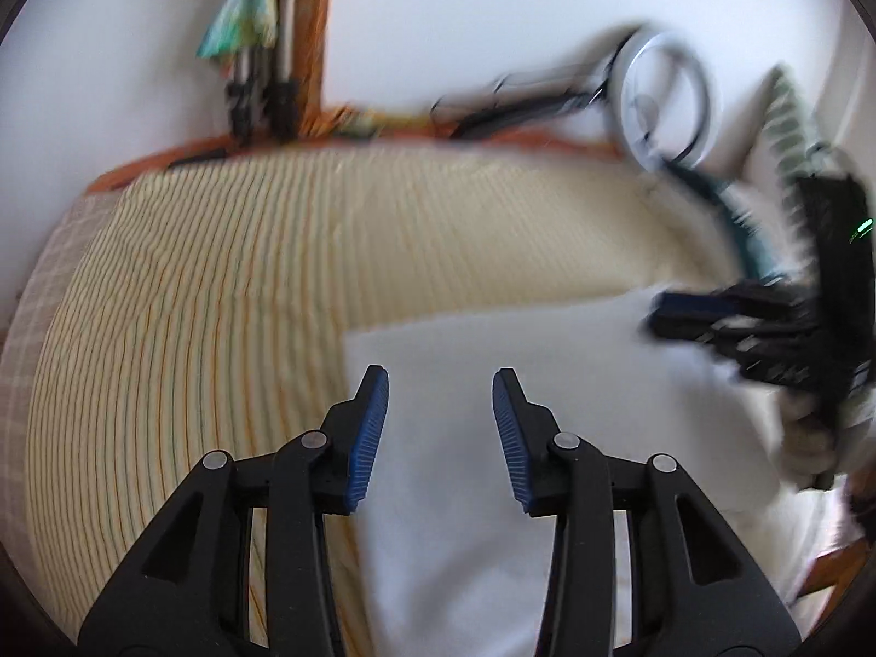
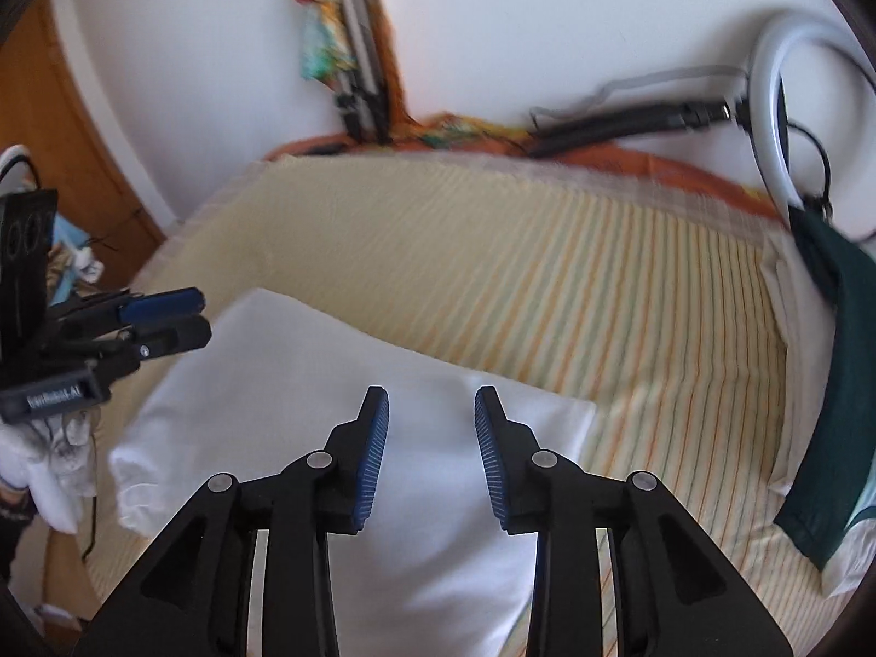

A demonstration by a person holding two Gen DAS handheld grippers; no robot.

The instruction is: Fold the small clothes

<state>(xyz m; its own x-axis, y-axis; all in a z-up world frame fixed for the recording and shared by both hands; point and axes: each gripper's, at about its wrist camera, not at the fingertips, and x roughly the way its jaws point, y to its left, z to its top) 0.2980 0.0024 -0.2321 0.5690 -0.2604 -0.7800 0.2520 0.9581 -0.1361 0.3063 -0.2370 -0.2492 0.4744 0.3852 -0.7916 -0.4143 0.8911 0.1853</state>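
A folded white garment (image 1: 482, 493) lies on the striped yellow bed sheet (image 1: 219, 284); it also shows in the right wrist view (image 2: 306, 383). My left gripper (image 1: 441, 383) is open and empty above the garment's left part. My right gripper (image 2: 431, 402) is open and empty above the garment's right part. The right gripper shows blurred at the right of the left wrist view (image 1: 684, 309). The left gripper shows at the left of the right wrist view (image 2: 194, 315).
A ring light (image 2: 766, 109) on a black stand leans at the far right by the wall. A dark green cloth (image 2: 826, 383) lies at the bed's right edge. Colourful fabric and poles (image 2: 339, 55) hang at the wall corner. An orange wooden bed frame (image 1: 164, 159) borders the mattress.
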